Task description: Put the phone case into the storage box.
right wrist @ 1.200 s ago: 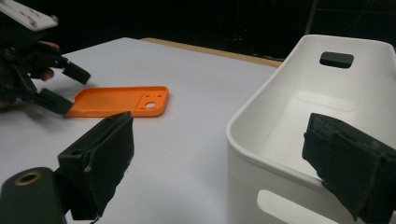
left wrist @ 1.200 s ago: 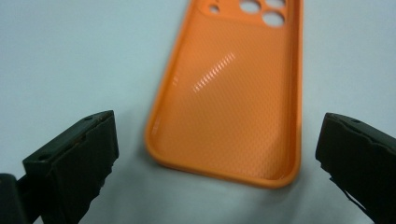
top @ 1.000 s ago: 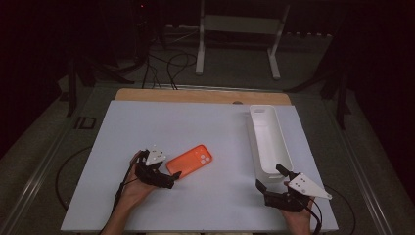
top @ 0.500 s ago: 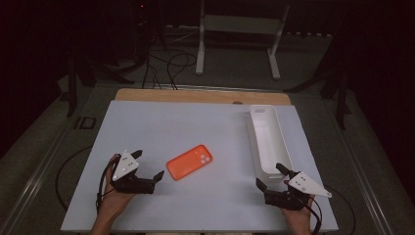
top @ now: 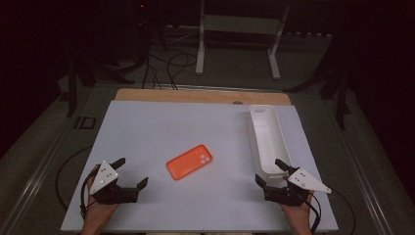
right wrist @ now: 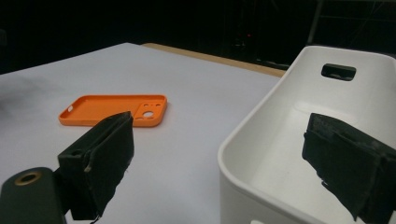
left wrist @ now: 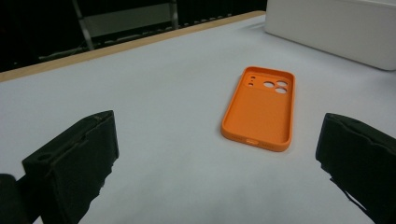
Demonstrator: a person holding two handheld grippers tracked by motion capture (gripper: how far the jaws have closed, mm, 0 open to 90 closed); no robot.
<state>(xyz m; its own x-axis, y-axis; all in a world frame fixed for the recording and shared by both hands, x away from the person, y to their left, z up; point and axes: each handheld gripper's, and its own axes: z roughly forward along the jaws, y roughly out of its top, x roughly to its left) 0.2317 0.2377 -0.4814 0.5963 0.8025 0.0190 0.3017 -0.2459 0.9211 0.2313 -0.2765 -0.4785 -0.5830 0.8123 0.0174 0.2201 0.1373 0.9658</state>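
- Broadly, the pale grey flat-topped bench (top: 195,127) with a wooden strip along its far edge carries everything in the high view.
- Next in size, a long white plastic bin (top: 268,139) with a cut-out handle slot at its far end lies along the bench's right side, open side up and bare inside as far as the right gripper view shows.
- Then come the person's two hands at the near edge, each holding a black tool with a grey three-cornered plate on top.
- On the near left, the left hand-held gripper (top: 132,174) has its jaws spread wide and grips nothing; it points toward the middle of the bench.
- On the near right, the right hand-held gripper (top: 271,171) also has its jaws spread apart, with nothing between them, just beside the near end of the white bin.
- Smallest, the orange soft phone case (top: 190,161) lies flat near the middle of the bench, hollow side up, camera holes toward the far right, between the two tools and apart from both, and clear of the bin.
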